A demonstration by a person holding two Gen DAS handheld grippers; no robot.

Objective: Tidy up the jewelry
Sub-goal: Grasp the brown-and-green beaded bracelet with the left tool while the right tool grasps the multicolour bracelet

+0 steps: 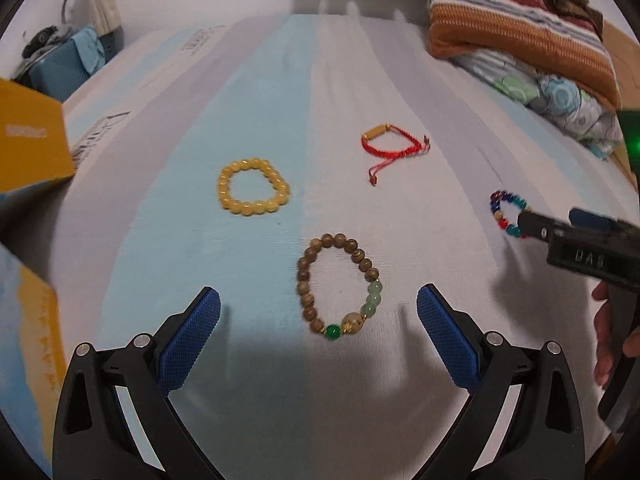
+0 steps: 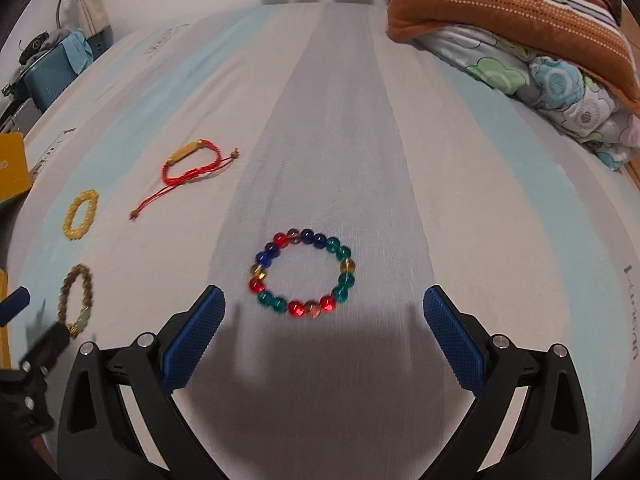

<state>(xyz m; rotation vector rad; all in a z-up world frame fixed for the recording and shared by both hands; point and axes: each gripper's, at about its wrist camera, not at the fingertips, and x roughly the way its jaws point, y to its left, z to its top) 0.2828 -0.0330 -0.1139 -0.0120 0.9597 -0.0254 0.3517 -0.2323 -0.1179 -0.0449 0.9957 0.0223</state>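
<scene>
- Bed (image 2: 332, 140): striped sheet in pale blue, grey and white; all four bracelets lie flat on it, apart from one another.
- Brown bead bracelet (image 1: 338, 284): wood-toned beads with a few pale green ones, one bright green and one gold; lies just ahead of the left gripper (image 1: 318, 308), between its two blue-padded fingers but touching neither.
- Left gripper: jaws spread wide, holding nothing.
- Yellow bead bracelet (image 1: 253, 186): farther out and to the left of the brown one.
- Red cord bracelet (image 1: 394, 145): gold tube on the band, loose tail trailing toward the camera; lies farthest out, right of the yellow one.
- Multicolour bead bracelet (image 2: 306, 276): red, blue, teal and amber glass beads; lies just ahead of the right gripper (image 2: 324, 312), in the gap between its fingers, untouched.
- Right gripper: jaws spread wide, holding nothing; a hand (image 1: 608, 332) shows behind it in the left wrist view.
- Yellow box (image 1: 28, 140): at the left edge of the bed.
- Folded blankets (image 1: 528, 28): striped and floral, stacked at the far right of the bed.
</scene>
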